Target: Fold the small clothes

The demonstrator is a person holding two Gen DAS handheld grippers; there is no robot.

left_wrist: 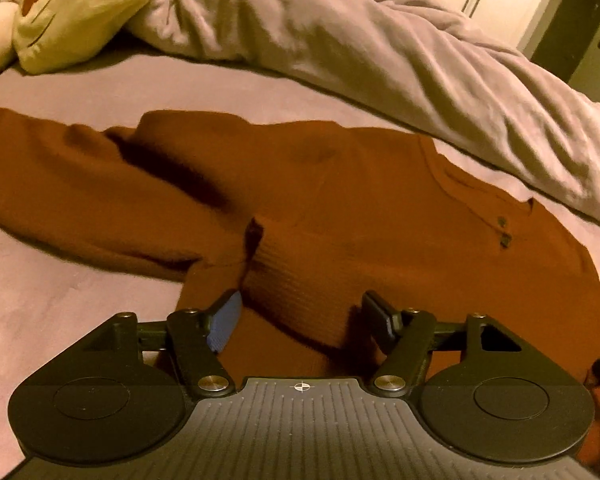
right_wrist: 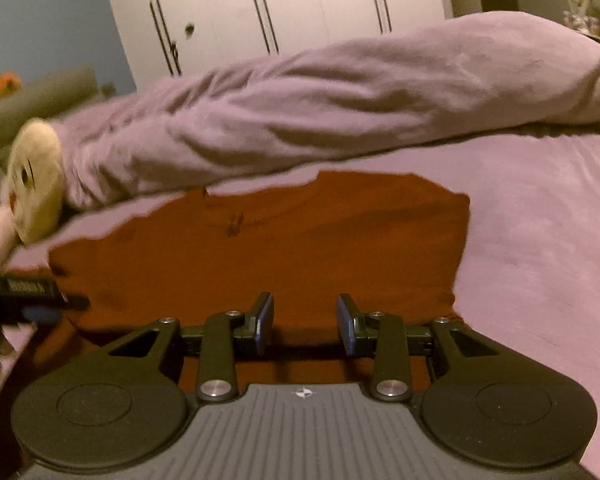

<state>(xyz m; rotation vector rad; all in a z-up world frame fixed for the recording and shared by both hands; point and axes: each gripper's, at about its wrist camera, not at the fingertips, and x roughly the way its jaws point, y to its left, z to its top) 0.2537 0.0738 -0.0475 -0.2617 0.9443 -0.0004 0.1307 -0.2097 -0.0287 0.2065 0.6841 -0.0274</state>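
Left gripper hangs wide open over the brown shirt, holding nothing; right gripper is partly open, empty; shirt lies on the purple bed; white closet doors behind.

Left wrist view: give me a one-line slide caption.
Open left gripper above a rust-brown shirt spread on the lilac bed sheet, rumpled duvet behind.

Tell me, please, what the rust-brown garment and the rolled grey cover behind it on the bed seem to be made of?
The rust-brown garment looks like a soft matte knit, probably cotton: a fine waffle or rib texture shows near the left gripper, and it has a small buttoned placket. The rolled cover looks like brushed fleece or flannel: a matte greyish-lilac surface with soft, rounded creases. Blur leaves the exact fibres open.
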